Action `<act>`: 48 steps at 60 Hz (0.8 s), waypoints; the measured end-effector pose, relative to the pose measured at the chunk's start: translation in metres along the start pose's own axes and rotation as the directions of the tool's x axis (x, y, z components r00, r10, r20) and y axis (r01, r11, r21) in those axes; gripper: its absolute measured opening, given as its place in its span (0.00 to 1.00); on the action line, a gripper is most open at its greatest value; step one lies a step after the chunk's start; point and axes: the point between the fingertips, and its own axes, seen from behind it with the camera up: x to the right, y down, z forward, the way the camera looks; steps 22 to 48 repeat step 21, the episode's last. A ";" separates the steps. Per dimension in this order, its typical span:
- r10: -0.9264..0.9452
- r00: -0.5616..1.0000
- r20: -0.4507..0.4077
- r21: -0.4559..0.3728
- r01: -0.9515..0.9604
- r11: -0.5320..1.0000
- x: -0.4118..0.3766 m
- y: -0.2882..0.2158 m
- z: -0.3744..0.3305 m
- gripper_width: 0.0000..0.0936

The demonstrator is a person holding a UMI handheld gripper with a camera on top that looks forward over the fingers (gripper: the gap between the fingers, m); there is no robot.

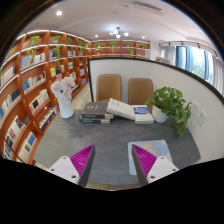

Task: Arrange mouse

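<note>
One hand-held gripper [112, 151] hangs open above table [100, 132].

No legible text anywhere.

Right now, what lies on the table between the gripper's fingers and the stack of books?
Only bare grey table lies between the open, empty gripper and the books, in the gripper view.

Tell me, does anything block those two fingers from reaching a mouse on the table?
I cannot make out a mouse. The gripper is open over the grey table; books and a potted plant stand beyond the fingers, at the far side. A pale patch near one finger is unclear.
</note>
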 end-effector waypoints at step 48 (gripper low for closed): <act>-0.010 1.000 -0.015 0.005 0.010 1.000 -0.052 0.011 -0.021 0.77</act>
